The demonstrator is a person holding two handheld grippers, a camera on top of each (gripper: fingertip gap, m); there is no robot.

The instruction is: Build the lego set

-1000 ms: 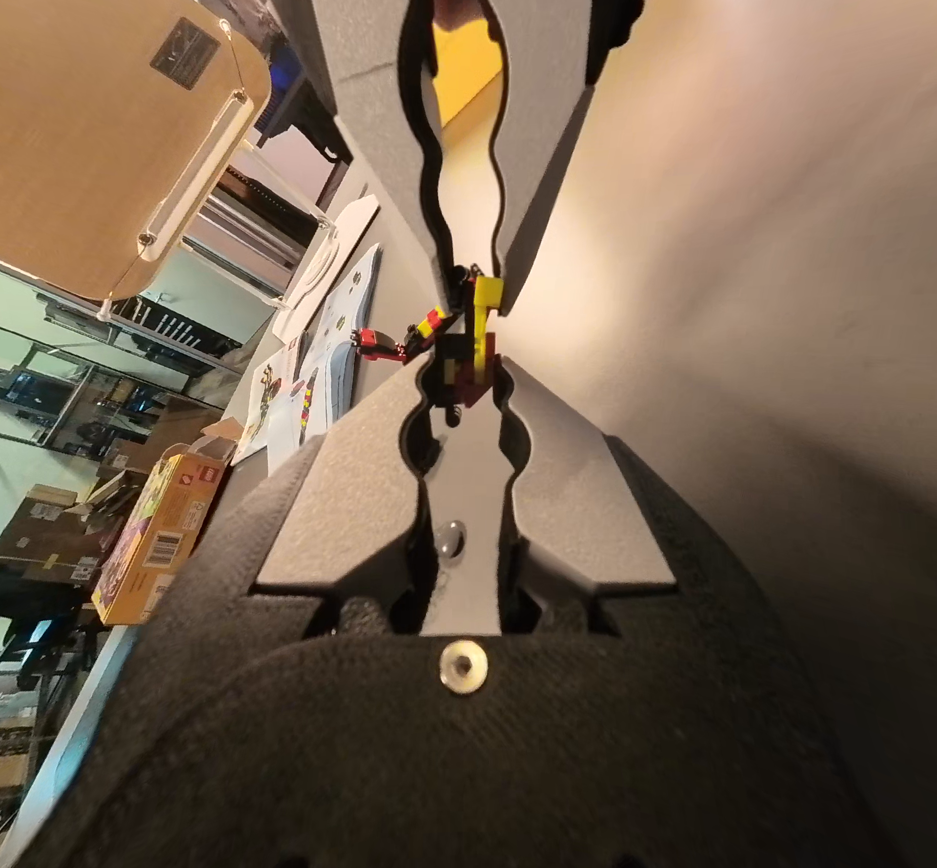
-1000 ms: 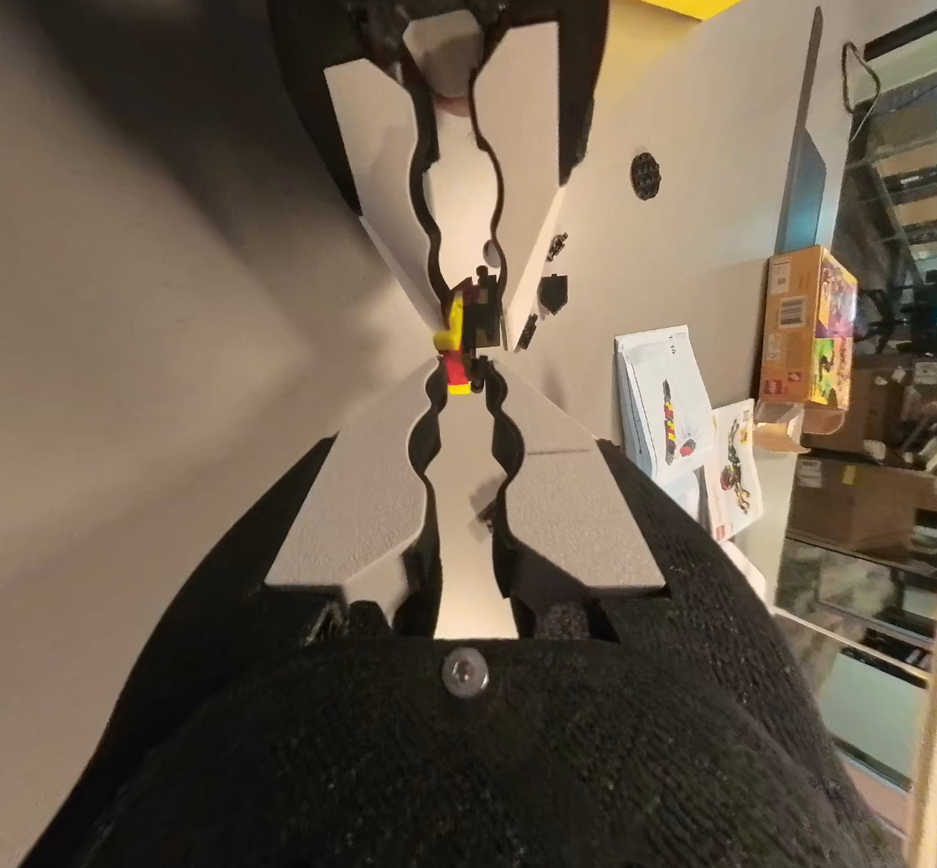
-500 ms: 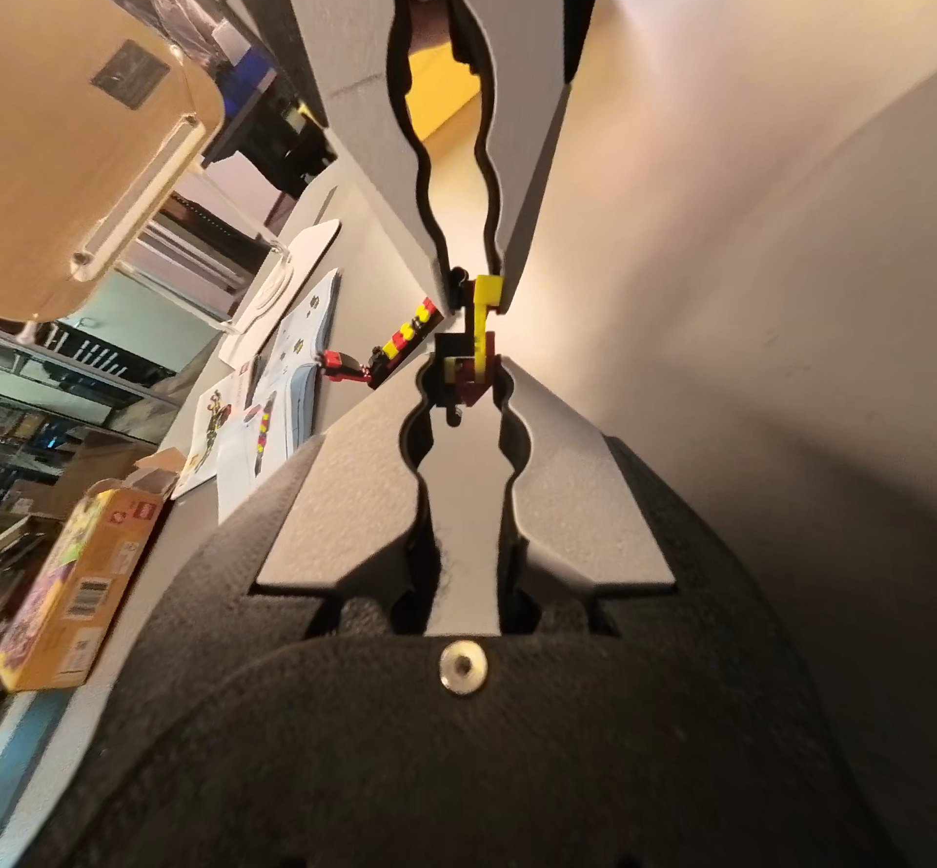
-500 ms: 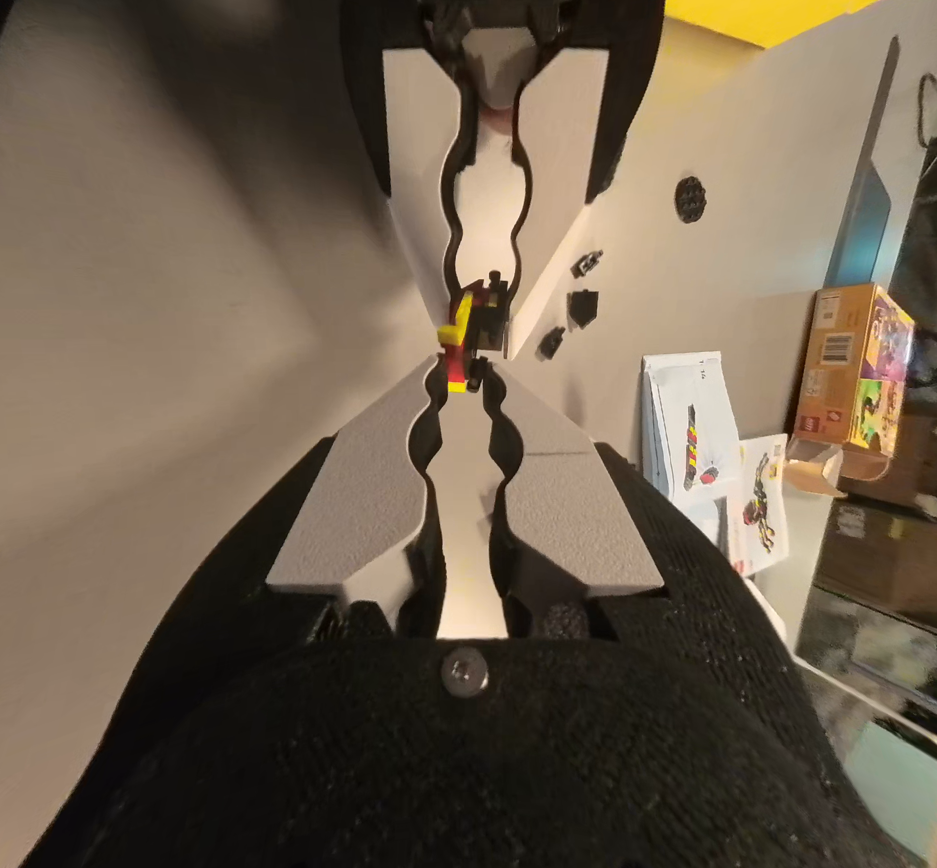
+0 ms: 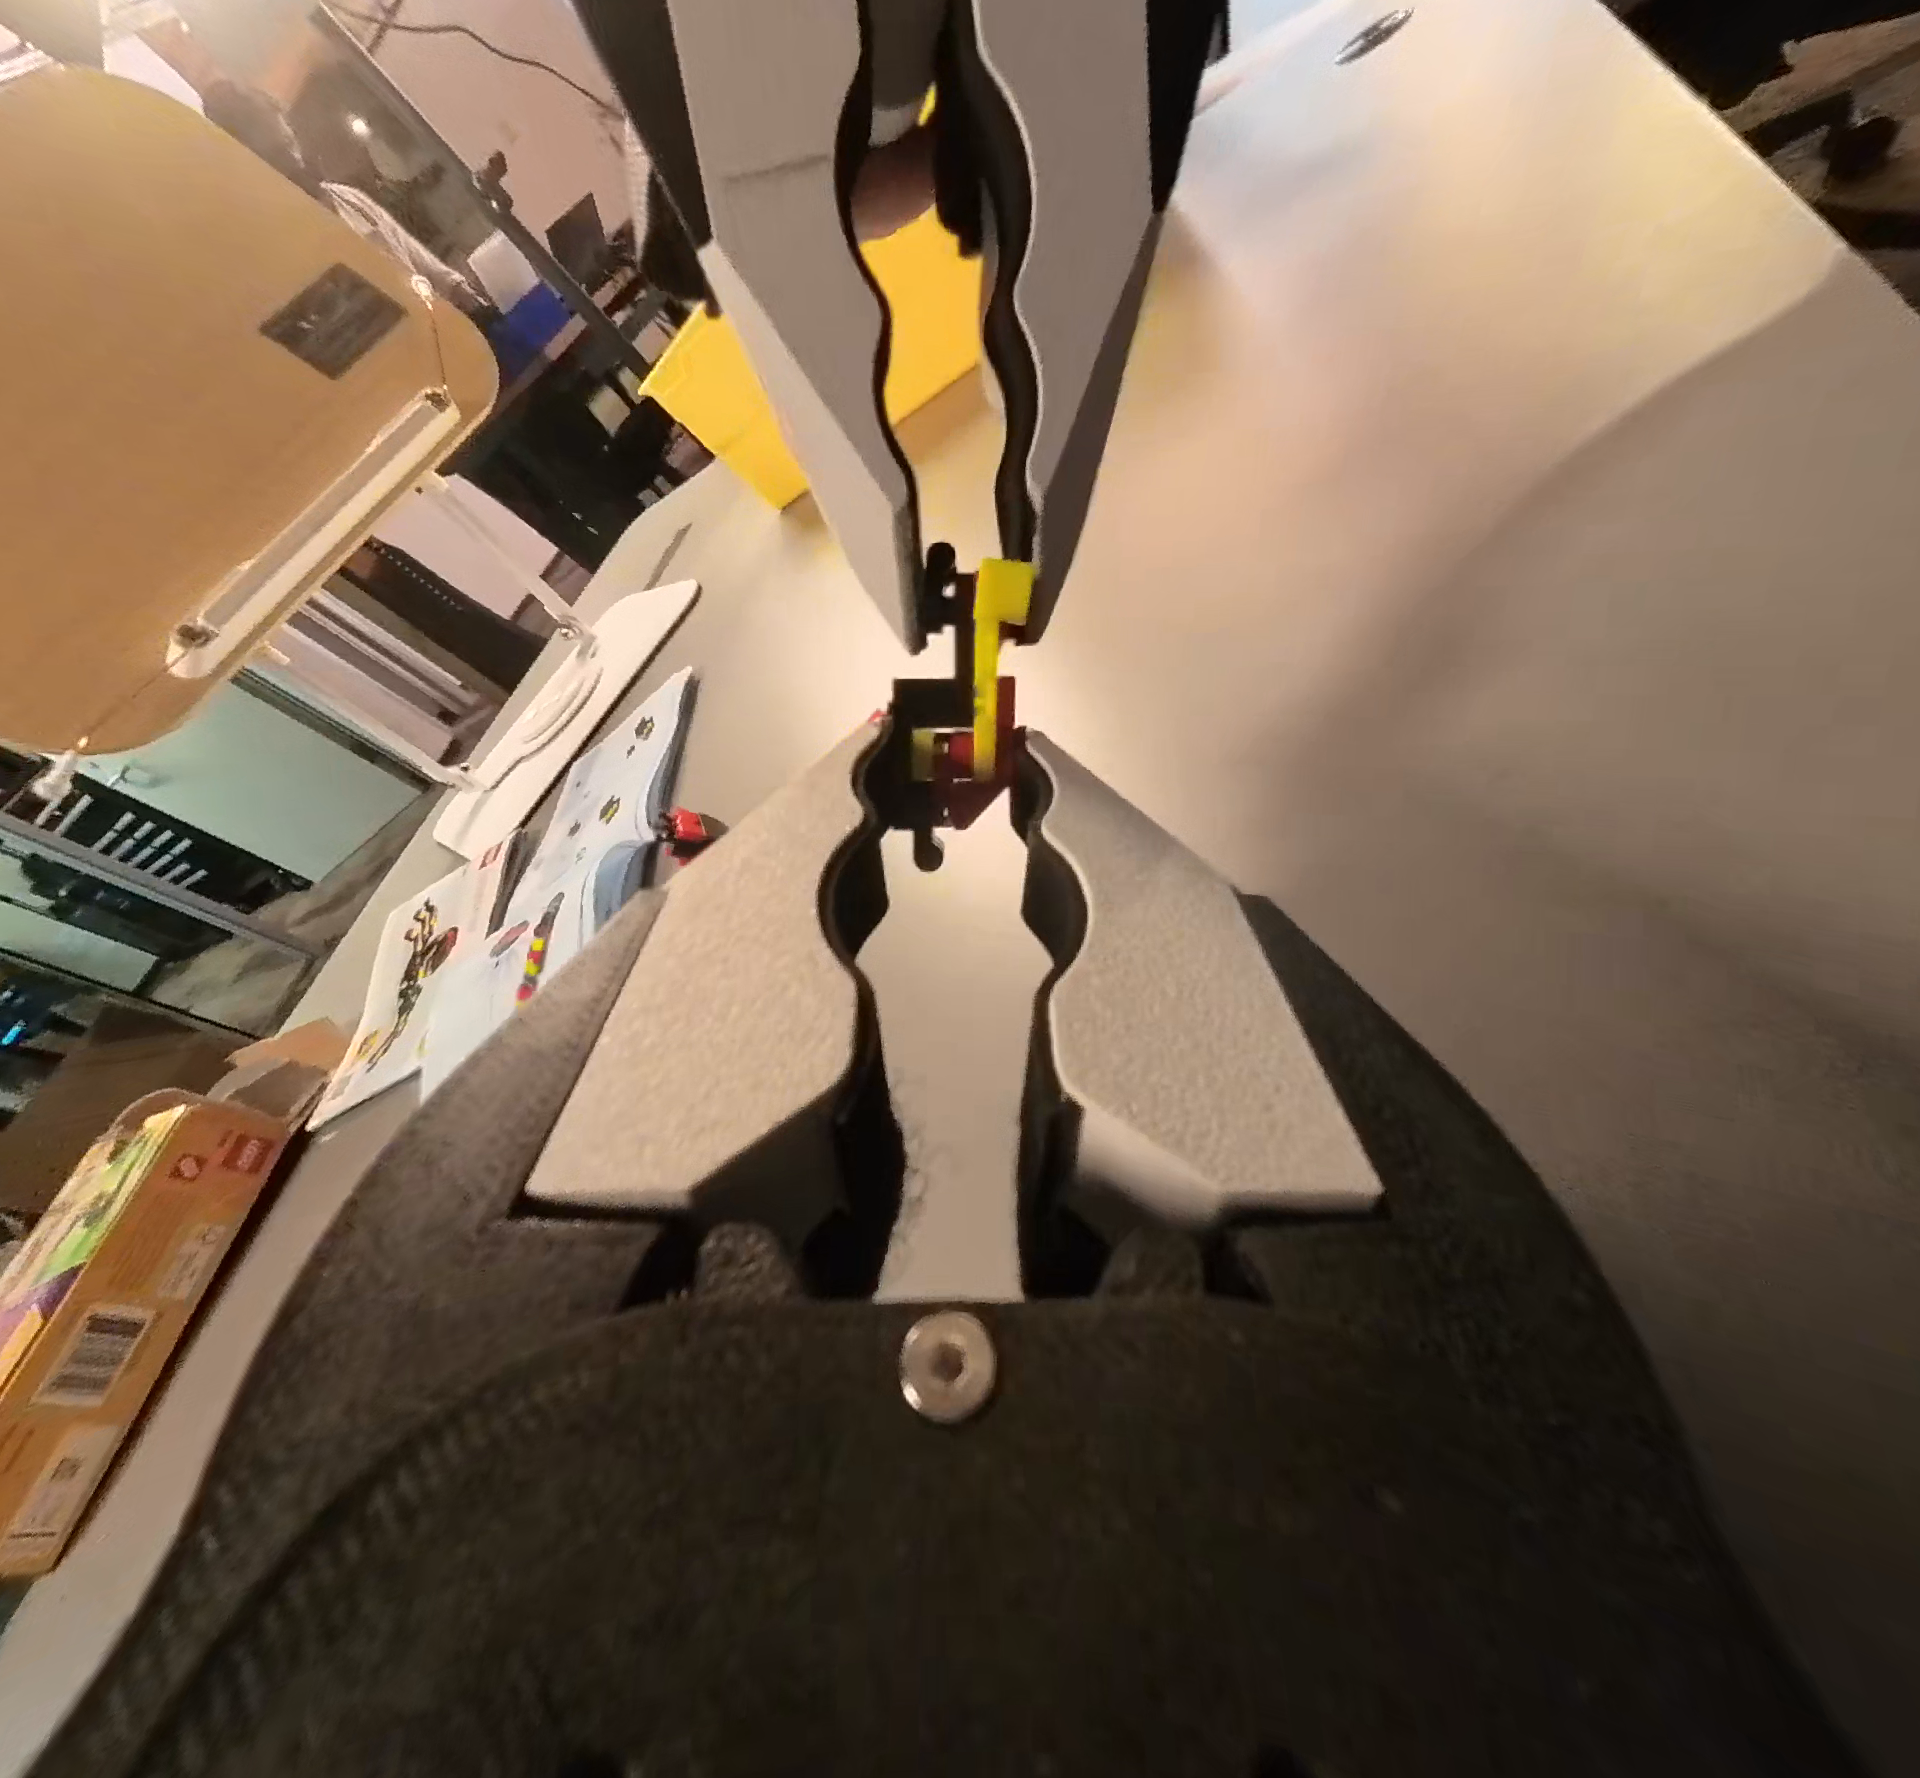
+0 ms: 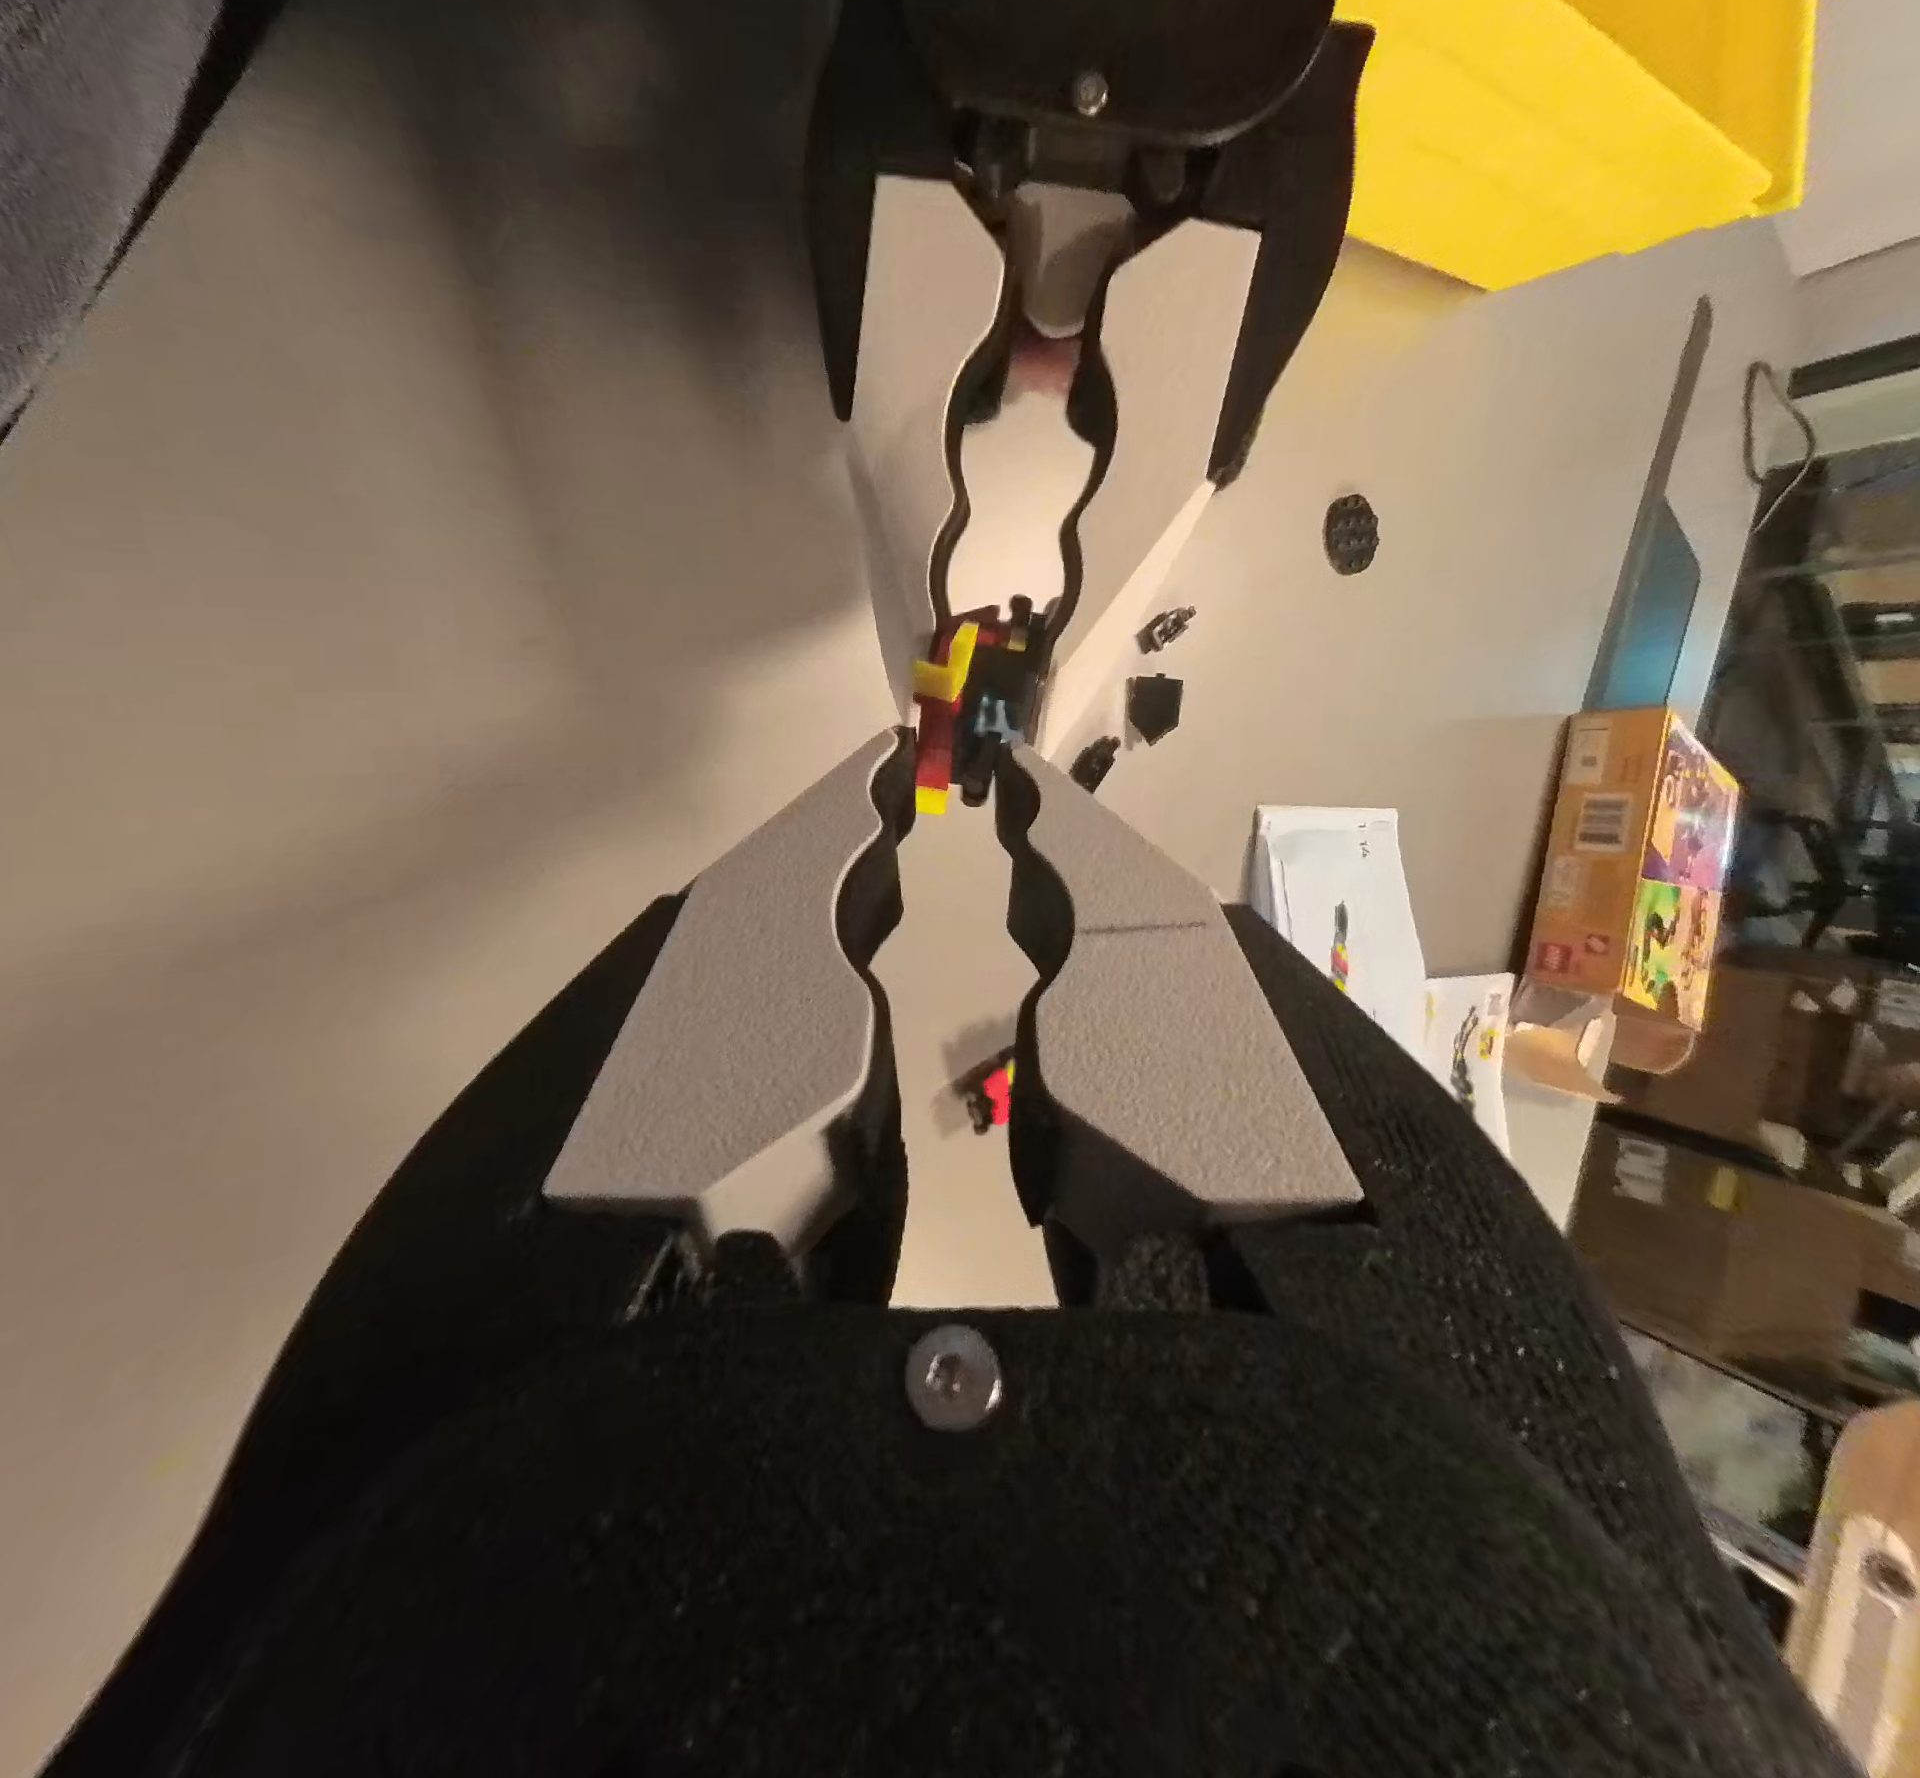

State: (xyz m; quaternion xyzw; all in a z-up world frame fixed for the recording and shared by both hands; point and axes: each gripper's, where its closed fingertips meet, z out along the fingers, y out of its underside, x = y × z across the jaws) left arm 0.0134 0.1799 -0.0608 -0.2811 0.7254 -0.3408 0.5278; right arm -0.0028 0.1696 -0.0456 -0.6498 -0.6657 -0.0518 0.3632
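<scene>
A small lego assembly [image 5: 951, 741] of black, red and yellow pieces hangs in the air between both grippers, above the pale table [image 5: 1455, 585]. My left gripper [image 5: 940, 757] is shut on its black and red end. My right gripper [image 5: 971, 611] comes in from the top of the left wrist view, shut on the yellow and black end. In the right wrist view the assembly [image 6: 961, 705] sits between my right gripper [image 6: 951, 778] and the left gripper [image 6: 982, 648], tip to tip.
A red and black sub-assembly [image 6: 992, 1089] lies on the table under the grippers. Loose black pieces [image 6: 1153, 700] and a round black piece [image 6: 1351, 533] lie nearby. An instruction booklet [image 6: 1340, 897], a lego box [image 6: 1631, 855] and a yellow bin [image 6: 1558, 66] stand beyond. Left and right tips are no more than a few centimetres apart.
Both grippers stay shut on the assembly. Both views have swung and tilted, so the yellow bin and more of the room behind the table now show.
</scene>
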